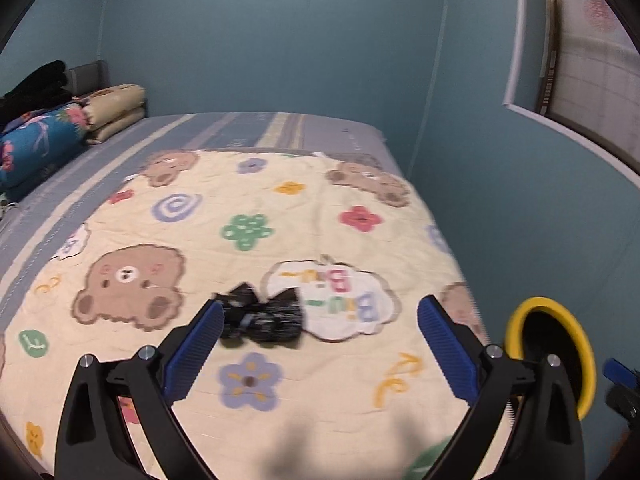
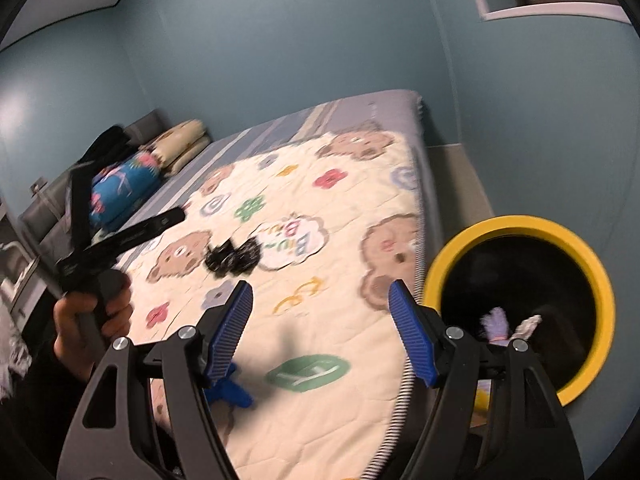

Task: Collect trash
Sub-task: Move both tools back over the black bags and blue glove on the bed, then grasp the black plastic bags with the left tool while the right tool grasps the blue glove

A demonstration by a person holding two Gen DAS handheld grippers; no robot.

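Note:
A crumpled black wrapper (image 1: 262,316) (image 2: 234,258) lies on the cream bear-print quilt (image 1: 280,200) (image 2: 340,320), near the middle of the bed. My left gripper (image 1: 322,306) is open wide above the quilt. The wrapper sits just beyond its left fingertip, untouched. My right gripper (image 2: 320,288) stands open over the quilt's near right side with nothing between its fingers. A yellow-rimmed bin (image 1: 512,332) (image 2: 520,224) with a black liner stands beside the bed on the right. Small purple (image 2: 496,324) and white (image 2: 528,326) scraps lie inside it.
A person's hand (image 2: 92,316) holds the left gripper's handle at the left of the right wrist view. A blue floral pillow (image 1: 36,140), folded bedding (image 1: 116,108) and dark clothing lie at the bed's head. Blue walls enclose the bed, with a window (image 1: 592,72) on the right.

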